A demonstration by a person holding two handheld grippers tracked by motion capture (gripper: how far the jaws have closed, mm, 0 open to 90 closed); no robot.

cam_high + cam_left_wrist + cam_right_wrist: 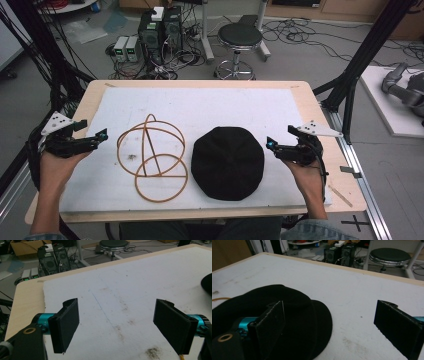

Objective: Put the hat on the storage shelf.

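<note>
A black hat (pixel 228 162) lies flat on the white mat (pixel 200 107) that covers the desk (pixel 95 92), toward the person's right, with an orange wire frame (pixel 151 157) of looped rings just beside it on the left, the two apart; the right gripper (pixel 271 145) hovers near the hat's right edge with its fingers (pixel 398 327) spread wide and holding nothing, and in the right gripper view one finger stands over the black cloth while the other is over bare mat; the left gripper (pixel 102 135) waits near the frame's left side, its fingers (pixel 66 323) likewise wide apart and empty above the stained mat; the hat looks soft, light and limp, likely to sag and fold when lifted by one point, so a pinch on its rim nearest the right gripper seems the sensible hold, the fabric giving good grip and little risk of slipping; the frame looks thin, springy and light, apt to roll or twist if nudged, and is best taken on a single ring strand; a black stool (pixel 240 37) stands on the floor beyond the desk.
</note>
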